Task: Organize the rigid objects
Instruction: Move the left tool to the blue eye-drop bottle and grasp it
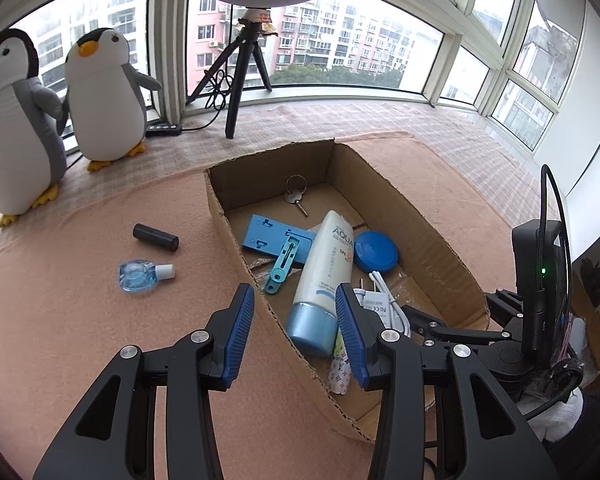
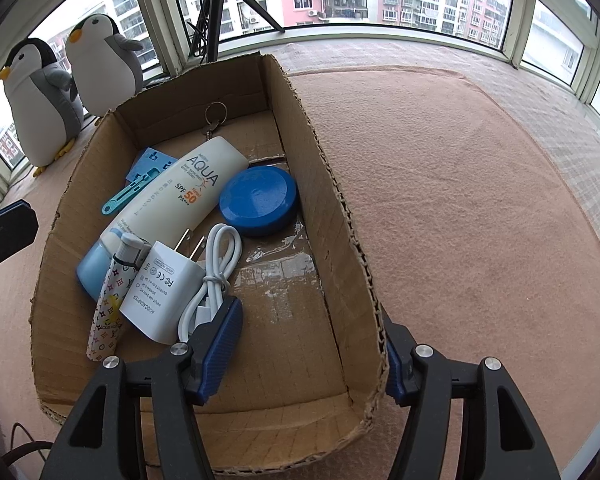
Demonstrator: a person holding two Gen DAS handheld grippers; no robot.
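1. The left gripper [image 1: 295, 332] has its jaws apart and empty, hovering over the near-left wall of the cardboard box [image 1: 420, 216], above the cap end of the sunscreen tube [image 1: 324, 276].
2. The right gripper [image 2: 312, 344] also has its jaws apart and holds nothing; its jaws straddle the right wall of the box [image 2: 328, 200], one finger inside and one outside.
3. Inside the box lie the tube, a blue round lid [image 2: 258, 200] at its 3 o'clock side, a white charger [image 2: 160, 292] with its coiled cable [image 2: 216, 276], a patterned pen-like tube [image 2: 106, 320], a blue plate [image 1: 268, 236] with a teal tool [image 1: 282, 264] on it, and a key ring [image 1: 296, 192] at the far end.
4. Outside the box, on the pink mat [image 1: 100, 340], at about 9 o'clock from it, lie a black cylinder [image 1: 156, 237] and, just nearer, a small clear blue bottle [image 1: 144, 275].
5. Two plush penguins [image 1: 104, 96] stand at 10 o'clock by the window.
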